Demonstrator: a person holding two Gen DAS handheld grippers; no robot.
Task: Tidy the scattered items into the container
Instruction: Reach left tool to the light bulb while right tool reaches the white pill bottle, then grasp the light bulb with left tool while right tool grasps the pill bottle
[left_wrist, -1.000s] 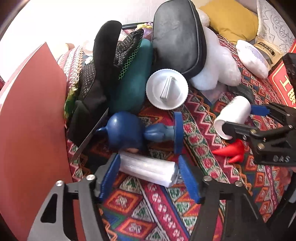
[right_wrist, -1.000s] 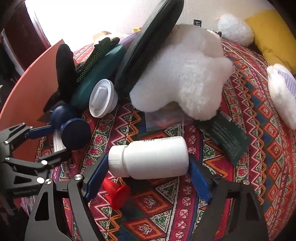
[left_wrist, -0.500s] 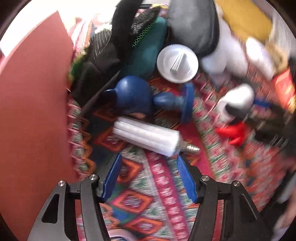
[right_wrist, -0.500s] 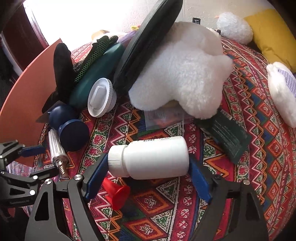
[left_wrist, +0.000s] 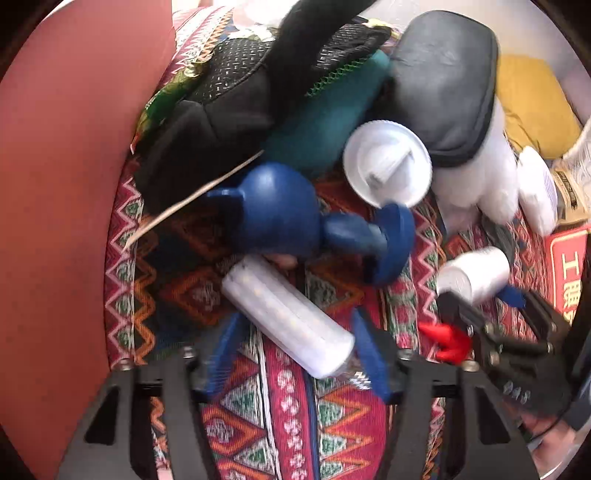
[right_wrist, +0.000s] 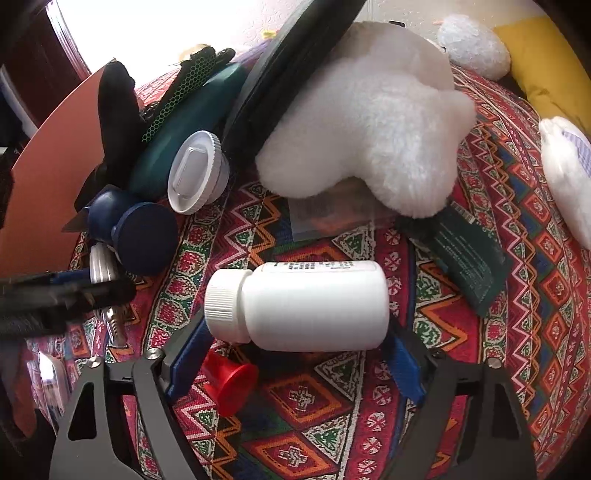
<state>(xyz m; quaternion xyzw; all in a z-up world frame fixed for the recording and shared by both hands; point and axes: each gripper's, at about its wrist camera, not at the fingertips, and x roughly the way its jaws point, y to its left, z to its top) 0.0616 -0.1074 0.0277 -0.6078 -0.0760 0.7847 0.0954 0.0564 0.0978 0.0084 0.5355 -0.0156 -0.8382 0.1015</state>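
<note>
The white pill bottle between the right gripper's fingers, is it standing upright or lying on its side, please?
Lying on its side: the white pill bottle rests lengthwise on the patterned cloth, its ribbed cap pointing left.

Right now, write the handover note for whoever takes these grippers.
Left gripper: open, fingers either side of the white LED bulb, which lies on the patterned cloth.
Right gripper: a finger at each end of the white bottle; whether it is clamped is unclear.
Loose nearby: red cap, blue toy, white round lid.
Done: nothing visibly stowed; I cannot make out the container.
Left: close on the bulb and bottle, stow them, then the rest.
</note>
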